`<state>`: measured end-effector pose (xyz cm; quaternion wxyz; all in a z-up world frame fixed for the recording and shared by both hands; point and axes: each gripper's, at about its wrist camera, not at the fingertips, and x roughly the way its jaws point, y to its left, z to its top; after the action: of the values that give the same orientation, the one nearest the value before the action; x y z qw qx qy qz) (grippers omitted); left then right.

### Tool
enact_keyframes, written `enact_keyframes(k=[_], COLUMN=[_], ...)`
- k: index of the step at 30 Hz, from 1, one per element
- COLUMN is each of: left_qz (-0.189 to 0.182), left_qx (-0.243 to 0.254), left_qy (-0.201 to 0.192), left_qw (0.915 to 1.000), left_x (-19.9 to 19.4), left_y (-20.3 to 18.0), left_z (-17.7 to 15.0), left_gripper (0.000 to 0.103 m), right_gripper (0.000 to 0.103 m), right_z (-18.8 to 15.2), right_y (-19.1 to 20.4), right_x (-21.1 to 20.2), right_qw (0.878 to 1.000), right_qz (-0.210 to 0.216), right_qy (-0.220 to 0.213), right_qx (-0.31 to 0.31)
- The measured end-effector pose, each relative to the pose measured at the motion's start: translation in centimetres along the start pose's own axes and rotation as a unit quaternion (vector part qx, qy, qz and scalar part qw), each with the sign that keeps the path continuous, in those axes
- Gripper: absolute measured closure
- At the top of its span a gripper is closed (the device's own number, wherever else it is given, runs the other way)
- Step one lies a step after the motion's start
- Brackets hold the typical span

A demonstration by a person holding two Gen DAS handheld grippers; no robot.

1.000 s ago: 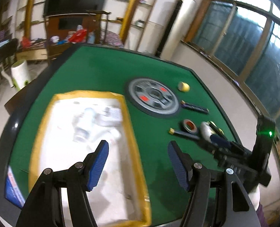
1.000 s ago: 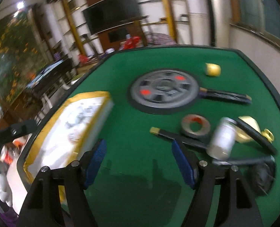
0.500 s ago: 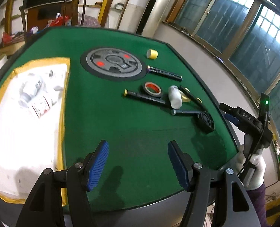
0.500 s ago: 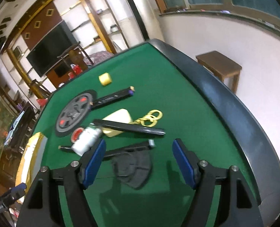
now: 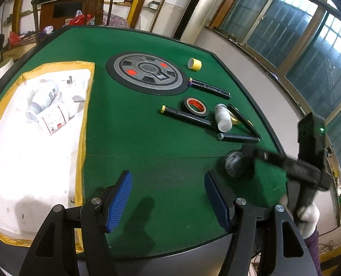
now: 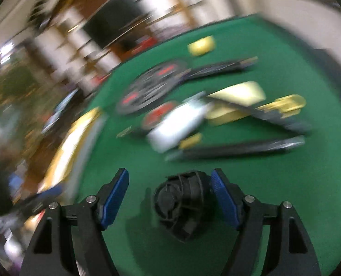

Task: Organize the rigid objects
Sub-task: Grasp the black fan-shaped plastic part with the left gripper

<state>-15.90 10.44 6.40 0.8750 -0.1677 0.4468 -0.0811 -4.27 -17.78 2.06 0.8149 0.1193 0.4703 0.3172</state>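
Observation:
A small black fan (image 6: 182,202) lies on the green table between the open fingers of my right gripper (image 6: 170,197); its right side is against the right pad. In the left wrist view the fan (image 5: 235,163) sits under the right gripper's arm. My left gripper (image 5: 168,197) is open and empty above the table's front. Beyond lie a white bottle (image 5: 222,117), black rods (image 5: 189,116), a black tape roll (image 5: 194,107) and a yellow tape roll (image 5: 194,64).
A white tray with a yellow rim (image 5: 85,105) on the left holds white bottles (image 5: 44,96). A round grey disc (image 5: 147,72) lies at the back middle. The table's black edge (image 5: 278,142) runs close on the right. The right wrist view is blurred.
My right gripper has swung down and left onto the black fan, which now sits between its fingers. My left gripper has moved little in the last half second.

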Motion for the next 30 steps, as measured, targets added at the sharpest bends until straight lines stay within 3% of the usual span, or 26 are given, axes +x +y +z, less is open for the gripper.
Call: enact_keyframes(k=[1, 3, 7, 14, 17, 20, 23, 24, 25, 26, 30], left_qz=[-0.001, -0.002, 0.000, 0.003, 0.023, 0.056, 0.060, 0.054, 0.045, 0.043, 0.002], left_qx=[0.002, 0.008, 0.027, 0.091, 0.140, 0.194, 0.212, 0.212, 0.209, 0.208, 0.179], left_qy=[0.002, 0.007, 0.017, 0.055, 0.047, 0.010, 0.012, 0.014, 0.019, 0.026, 0.036], left_qw=[1.0000, 0.9999, 0.9995, 0.9943, 0.9888, 0.9794, 0.9754, 0.9757, 0.9768, 0.9769, 0.9832], left_x=[0.2, 0.4, 1.1, 5.0, 6.9, 8.3, 9.1, 9.3, 9.4, 9.6, 8.9], left_y=[-0.1, -0.3, -1.1, -5.4, -8.0, -10.5, -11.5, -11.5, -11.4, -11.2, -9.6], left_z=[0.1, 0.0, -0.3, -1.0, -1.0, -0.5, 0.0, 0.1, 0.2, 0.2, 0.6], left_gripper=[0.035, 0.035, 0.035, 0.035, 0.034, 0.028, 0.029, 0.032, 0.049, 0.054, 0.055], right_gripper=[0.029, 0.029, 0.029, 0.029, 0.029, 0.029, 0.029, 0.029, 0.029, 0.029, 0.029], right_z=[-0.5, -0.6, 0.1, -0.3, -0.4, -0.1, 0.2, 0.2, 0.4, 0.5, 1.0], right_y=[1.3, 2.5, 1.6, -1.7, -2.6, -2.8, -3.0, -3.0, -3.1, -3.3, -3.5], right_x=[0.7, 0.5, -1.0, -2.8, -3.2, -3.4, -3.8, -3.9, -4.0, -4.0, -3.5], right_qw=[0.999, 0.998, 1.000, 0.998, 0.997, 0.996, 0.995, 0.995, 0.995, 0.995, 0.994], right_qz=[0.044, 0.052, -0.004, -0.036, -0.044, -0.053, -0.061, -0.063, -0.064, -0.065, -0.070], right_qy=[0.026, 0.024, -0.019, -0.039, -0.043, -0.051, -0.058, -0.060, -0.061, -0.063, -0.064], right_qx=[-0.015, -0.029, -0.015, 0.034, 0.045, 0.047, 0.045, 0.046, 0.047, 0.050, 0.058])
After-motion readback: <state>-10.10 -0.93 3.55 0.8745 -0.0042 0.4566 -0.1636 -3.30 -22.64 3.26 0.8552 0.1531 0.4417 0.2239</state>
